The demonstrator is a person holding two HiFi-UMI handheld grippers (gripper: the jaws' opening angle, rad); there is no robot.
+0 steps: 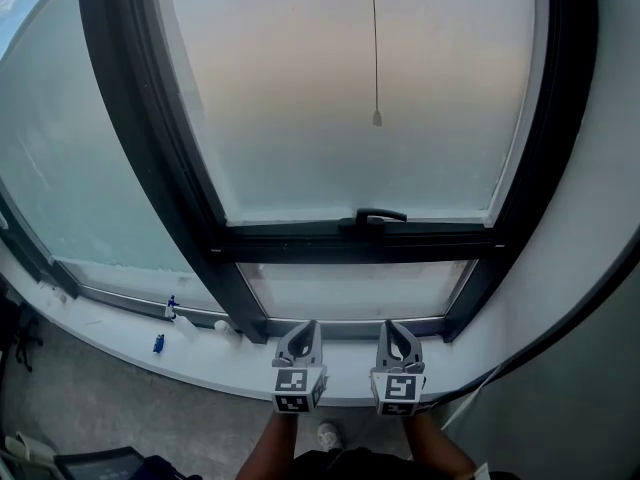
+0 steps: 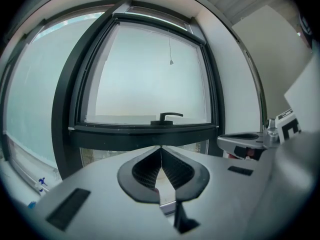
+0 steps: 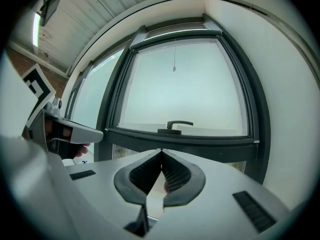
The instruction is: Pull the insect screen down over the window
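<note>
the window frame runs off the head view's top edge, and so does the upper end of the thin cord. two small blue things near the left end of the sill are too small to tell. both forearms are cut by the bottom edge, as are dark shapes in the bottom left corner.
</note>
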